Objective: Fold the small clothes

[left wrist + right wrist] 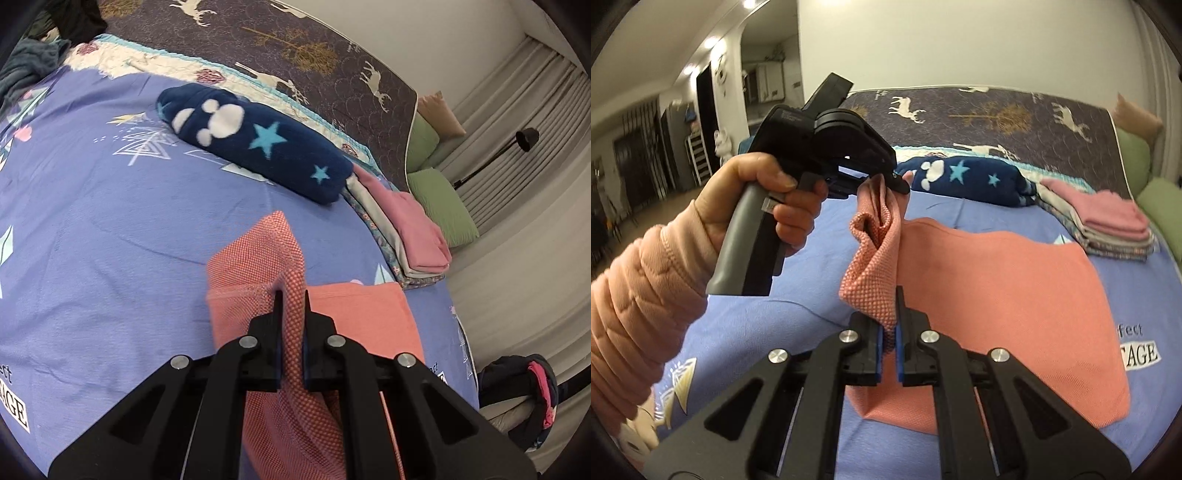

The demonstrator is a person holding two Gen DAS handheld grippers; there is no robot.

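A coral-pink knit garment (1004, 280) lies on the purple bedsheet (820, 240), its left edge lifted between both grippers. My left gripper (293, 295) is shut on the raised textured edge (258, 254); it also shows in the right wrist view (899, 181), held by a hand in a pink sleeve. My right gripper (894, 295) is shut on the same edge nearer me. The rest of the garment (364, 314) lies flat on the bed.
A folded navy fleece with stars (258, 140) and a stack of folded clothes topped by a pink one (410, 225) lie at the far side of the bed. Green pillows (439, 206) and a dark deer-print quilt (295, 48) lie beyond. Loose clothes (26, 66) sit far left.
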